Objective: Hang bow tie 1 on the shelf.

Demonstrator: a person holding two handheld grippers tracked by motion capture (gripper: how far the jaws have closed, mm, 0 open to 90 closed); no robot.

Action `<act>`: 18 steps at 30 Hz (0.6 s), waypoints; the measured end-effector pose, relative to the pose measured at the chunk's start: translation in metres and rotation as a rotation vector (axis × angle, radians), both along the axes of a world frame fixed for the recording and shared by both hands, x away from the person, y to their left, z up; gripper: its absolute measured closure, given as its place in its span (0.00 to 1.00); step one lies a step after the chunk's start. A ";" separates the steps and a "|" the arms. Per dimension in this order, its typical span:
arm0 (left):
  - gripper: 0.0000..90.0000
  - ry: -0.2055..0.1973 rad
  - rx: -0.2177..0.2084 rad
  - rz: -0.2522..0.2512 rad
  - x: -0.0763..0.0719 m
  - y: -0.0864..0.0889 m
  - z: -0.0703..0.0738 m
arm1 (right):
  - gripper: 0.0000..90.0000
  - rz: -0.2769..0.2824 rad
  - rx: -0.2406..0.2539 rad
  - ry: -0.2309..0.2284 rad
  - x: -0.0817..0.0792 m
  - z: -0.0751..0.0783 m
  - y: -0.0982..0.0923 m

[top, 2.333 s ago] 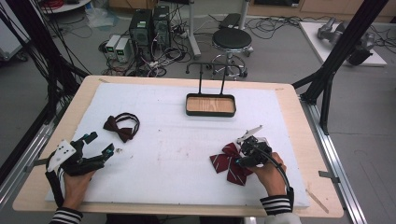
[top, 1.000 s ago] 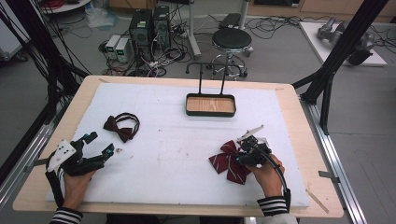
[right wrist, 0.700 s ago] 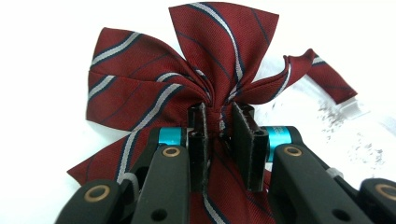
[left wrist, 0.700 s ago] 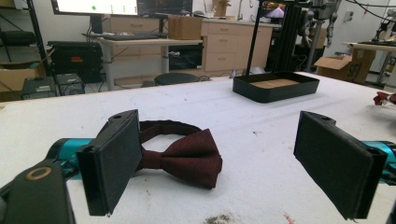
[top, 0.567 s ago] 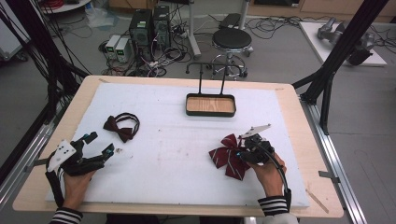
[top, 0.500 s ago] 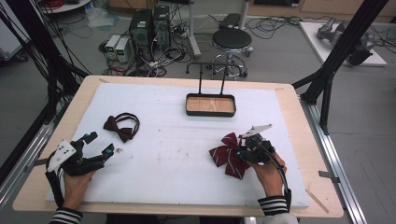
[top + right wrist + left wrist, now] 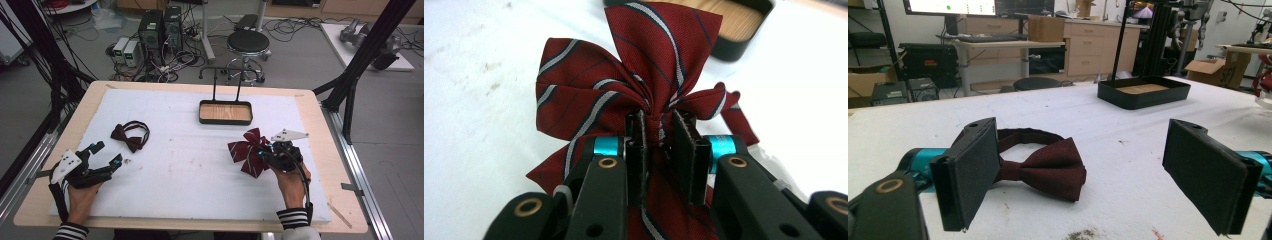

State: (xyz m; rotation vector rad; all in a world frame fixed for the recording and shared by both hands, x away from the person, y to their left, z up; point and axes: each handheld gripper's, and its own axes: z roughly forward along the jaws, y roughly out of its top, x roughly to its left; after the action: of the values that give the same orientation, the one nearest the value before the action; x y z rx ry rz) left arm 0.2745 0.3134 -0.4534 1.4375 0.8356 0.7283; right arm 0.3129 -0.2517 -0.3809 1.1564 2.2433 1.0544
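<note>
A striped red bow tie (image 7: 248, 151) hangs lifted off the white mat at the right, pinched at its knot by my right gripper (image 7: 264, 152). In the right gripper view the two pads squeeze the knot of the bow tie (image 7: 634, 82), and my right gripper (image 7: 659, 135) is shut on it. A plain dark red bow tie (image 7: 129, 136) with a black strap lies on the mat at the left. My left gripper (image 7: 107, 156) rests open just short of it, jaws wide apart. In the left gripper view the dark bow tie (image 7: 1045, 168) lies just beyond my left gripper (image 7: 1083, 170).
A black tray with a wooden floor (image 7: 225, 112) and a tall wire handle stands at the back middle of the mat, also seen as the tray (image 7: 1144, 91) and the tray (image 7: 744, 30). The mat's middle (image 7: 185, 165) carries only small specks.
My right gripper has lifted the striped bow tie off the mat and carried it a little away from the person, toward the tray. The left gripper and the dark bow tie have not moved.
</note>
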 end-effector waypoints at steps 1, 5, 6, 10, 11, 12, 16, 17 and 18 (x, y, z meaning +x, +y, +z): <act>0.17 0.000 -0.001 0.000 0.000 0.000 0.000 | 0.85 -0.004 0.003 -0.008 0.000 0.001 0.000; 0.17 0.000 -0.001 0.001 0.000 0.000 0.000 | 0.85 -0.022 0.018 -0.066 -0.002 0.004 -0.002; 0.17 0.000 -0.001 0.001 0.000 0.000 0.000 | 0.85 -0.027 0.023 -0.079 -0.002 0.005 -0.002; 0.17 0.000 0.000 0.001 0.000 0.000 0.000 | 0.85 -0.047 0.054 -0.119 -0.003 0.009 -0.003; 0.17 0.000 0.000 0.001 0.000 0.000 0.000 | 0.85 -0.049 0.061 -0.126 -0.002 0.010 -0.003; 0.17 0.000 0.001 0.001 0.000 0.000 0.000 | 0.85 -0.052 0.068 -0.135 -0.001 0.011 -0.003; 0.17 0.000 0.001 0.001 0.000 0.000 0.000 | 0.85 -0.053 0.106 -0.151 0.002 0.016 -0.003; 0.17 0.000 0.001 0.001 0.000 0.000 0.000 | 0.85 -0.054 0.112 -0.156 0.004 0.017 -0.002; 0.17 0.000 0.001 0.001 0.000 0.000 0.000 | 0.85 -0.054 0.113 -0.164 0.005 0.019 -0.002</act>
State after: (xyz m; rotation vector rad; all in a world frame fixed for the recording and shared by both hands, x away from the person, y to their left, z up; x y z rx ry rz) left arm 0.2743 0.3132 -0.4533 1.4383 0.8362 0.7299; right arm 0.3176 -0.2535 -0.3622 1.1252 2.0384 1.2210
